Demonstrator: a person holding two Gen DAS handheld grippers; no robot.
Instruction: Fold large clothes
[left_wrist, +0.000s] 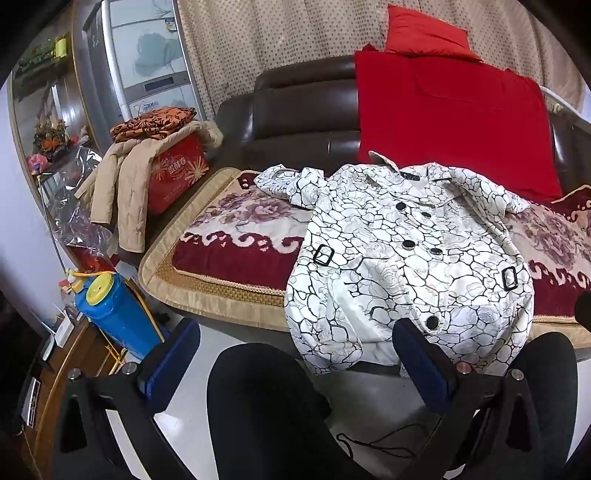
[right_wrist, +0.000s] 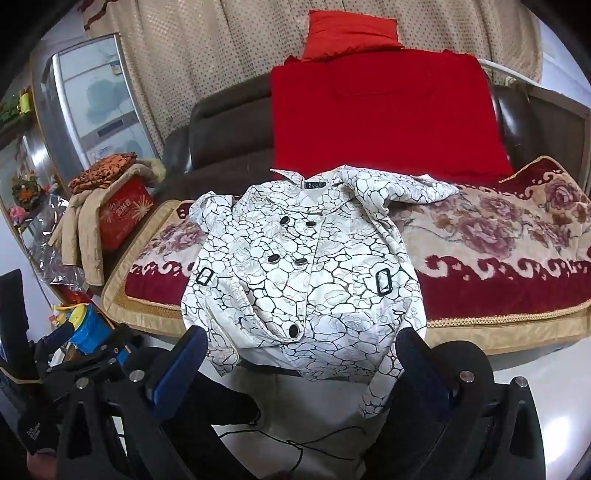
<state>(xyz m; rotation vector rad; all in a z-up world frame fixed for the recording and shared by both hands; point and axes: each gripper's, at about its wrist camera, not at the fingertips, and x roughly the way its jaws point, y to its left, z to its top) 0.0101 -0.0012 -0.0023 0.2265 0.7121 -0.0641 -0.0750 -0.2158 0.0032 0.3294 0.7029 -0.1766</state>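
A white coat (left_wrist: 402, 254) with a black crackle print, black buttons and two black buckles lies face up on the sofa's floral seat cover (left_wrist: 236, 243). Its hem hangs over the front edge. It also shows in the right wrist view (right_wrist: 303, 258). My left gripper (left_wrist: 295, 343) is open and empty, held in front of the sofa edge, left of the hem. My right gripper (right_wrist: 303, 350) is open and empty, its fingers on either side of the hanging hem, not touching it. The left gripper's body (right_wrist: 85, 354) shows at the lower left of the right wrist view.
Red cushions (left_wrist: 443, 122) lean on the brown leather sofa back (left_wrist: 295, 107). A beige jacket (left_wrist: 122, 192) drapes over a red box (left_wrist: 177, 177) at the left. A blue bottle with a yellow lid (left_wrist: 110, 310) stands beside the sofa. A thin black cable (right_wrist: 295, 443) lies on the white floor.
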